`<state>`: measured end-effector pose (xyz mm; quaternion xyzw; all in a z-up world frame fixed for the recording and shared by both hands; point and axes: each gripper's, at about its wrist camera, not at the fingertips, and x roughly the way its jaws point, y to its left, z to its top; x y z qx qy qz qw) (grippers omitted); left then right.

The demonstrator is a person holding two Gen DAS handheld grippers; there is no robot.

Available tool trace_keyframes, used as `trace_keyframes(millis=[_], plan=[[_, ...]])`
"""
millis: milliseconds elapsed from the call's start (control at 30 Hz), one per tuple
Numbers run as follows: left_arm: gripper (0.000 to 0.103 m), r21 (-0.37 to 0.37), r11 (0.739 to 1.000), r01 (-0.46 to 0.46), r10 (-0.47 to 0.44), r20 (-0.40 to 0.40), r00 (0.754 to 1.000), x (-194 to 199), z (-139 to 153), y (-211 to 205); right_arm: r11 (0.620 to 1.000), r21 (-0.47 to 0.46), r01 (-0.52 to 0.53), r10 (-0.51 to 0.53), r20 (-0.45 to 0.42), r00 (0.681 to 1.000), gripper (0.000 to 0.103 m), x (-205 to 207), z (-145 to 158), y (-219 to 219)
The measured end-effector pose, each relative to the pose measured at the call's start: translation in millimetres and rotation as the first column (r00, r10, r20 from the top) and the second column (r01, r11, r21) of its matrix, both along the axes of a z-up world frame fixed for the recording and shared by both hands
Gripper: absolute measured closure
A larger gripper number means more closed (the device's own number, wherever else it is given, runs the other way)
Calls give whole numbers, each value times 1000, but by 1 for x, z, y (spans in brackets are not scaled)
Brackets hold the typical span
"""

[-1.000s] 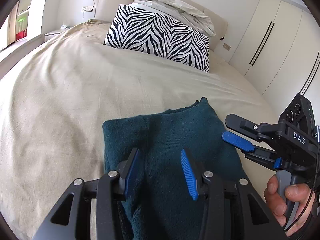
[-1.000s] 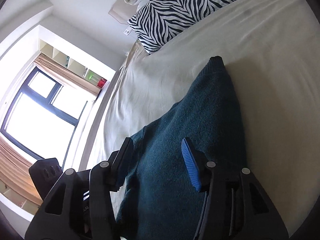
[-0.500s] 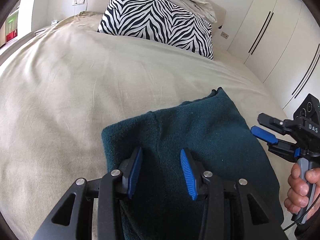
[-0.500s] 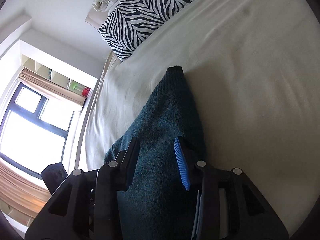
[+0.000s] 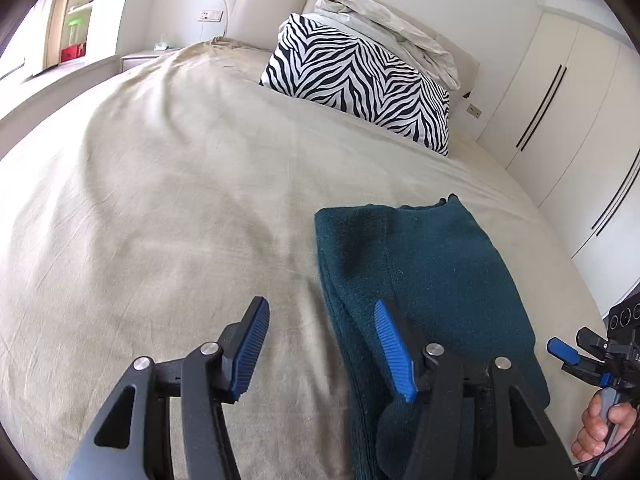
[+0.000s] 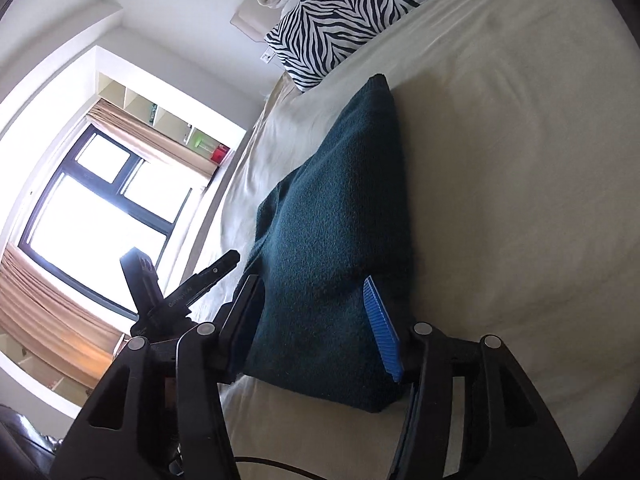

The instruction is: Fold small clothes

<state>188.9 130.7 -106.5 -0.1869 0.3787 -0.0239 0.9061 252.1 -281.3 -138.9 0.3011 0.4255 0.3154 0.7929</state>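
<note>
A dark teal knitted garment (image 5: 424, 280) lies folded flat on the beige bed sheet (image 5: 160, 208); it also shows in the right wrist view (image 6: 336, 232). My left gripper (image 5: 320, 344) is open and empty, over the garment's left edge, one finger above the sheet, the other above the cloth. My right gripper (image 6: 316, 320) is open and empty, its fingers either side of the garment's near end. The right gripper also shows at the far right of the left wrist view (image 5: 576, 356). The left gripper shows in the right wrist view (image 6: 208, 276).
A zebra-print pillow (image 5: 360, 88) and a crumpled pale duvet (image 5: 384, 28) lie at the headboard. White wardrobe doors (image 5: 568, 128) stand to the right of the bed. A window (image 6: 88, 208) and shelves are on the far side.
Both grippers have opened wider and drawn back from the garment. The left gripper has shifted left to the garment's edge; the right gripper has moved toward its near right end.
</note>
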Motion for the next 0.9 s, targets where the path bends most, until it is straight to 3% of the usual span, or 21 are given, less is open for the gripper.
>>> trace_keyframes(millis=[100, 267, 400, 533, 700, 800, 833, 900], plan=[[43, -82, 996, 36, -40, -52, 998, -12, -7, 3, 1000, 8, 29, -29, -29, 999, 42, 12, 3, -10], [38, -122, 991, 53, -65, -97, 993, -8, -22, -8, 1000, -1, 18, -18, -129, 992, 42, 31, -21, -5], [29, -131, 988, 77, -93, -120, 988, 11, -26, -17, 999, -1, -46, 45, -201, 979, 42, 40, -42, 11], [29, -194, 978, 72, -106, -168, 980, 36, -33, -16, 995, -22, -96, 88, -227, 970, 39, 56, -46, 30], [29, -270, 962, 43, -101, -207, 973, 51, -36, -12, 995, 32, -98, 103, -268, 958, 32, 78, -53, 37], [43, -250, 966, 63, -125, -240, 963, 61, -37, -22, 991, -53, -122, 103, -272, 957, 32, 83, -48, 53], [54, -276, 959, 71, -143, -251, 957, 64, -38, -25, 988, -84, -133, 106, -270, 957, 32, 85, -46, 61], [57, -331, 942, 63, -162, -284, 945, 72, -44, -27, 981, -130, -145, 105, -271, 957, 32, 84, -43, 68]])
